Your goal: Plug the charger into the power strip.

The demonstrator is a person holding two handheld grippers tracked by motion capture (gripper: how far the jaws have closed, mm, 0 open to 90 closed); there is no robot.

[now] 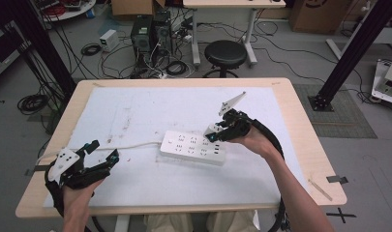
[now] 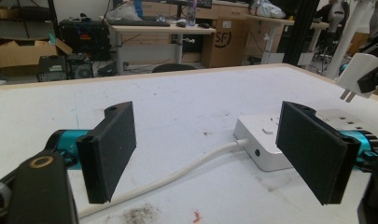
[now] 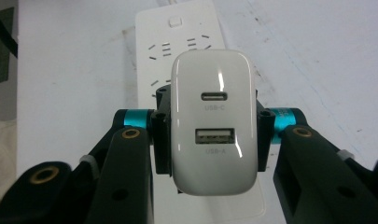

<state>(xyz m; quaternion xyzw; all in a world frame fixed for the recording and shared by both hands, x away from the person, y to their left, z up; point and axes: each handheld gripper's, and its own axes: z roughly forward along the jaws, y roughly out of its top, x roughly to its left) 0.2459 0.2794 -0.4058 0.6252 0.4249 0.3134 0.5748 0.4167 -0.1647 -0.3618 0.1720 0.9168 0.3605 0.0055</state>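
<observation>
- White is what we see most: a white power strip point(image 1: 192, 147) lies flat near the middle of the table point(image 1: 300, 145), on a pale mat point(image 1: 135, 116) that covers most of the wood.
- Its white cord point(image 1: 130, 146) runs left toward the table edge; we lose its far end behind the left hand-held gripper point(image 1: 100, 151).
- We see the right hand-held gripper point(image 1: 217, 131) clamped on a white USB charger point(image 3: 213, 122), one jaw on each side, held just above the strip's right part.
- In the right gripper view the charger's face shows a USB-C port above a USB-A port and hides much of the strip beneath; its prongs show in the left gripper view.
- We cannot tell whether the prongs touch the strip.
- The left hand-held gripper hovers near the table's left front, jaws wide apart, holding nothing.
- Its black pads point(image 2: 109, 147) frame the cord and the strip's end.
</observation>
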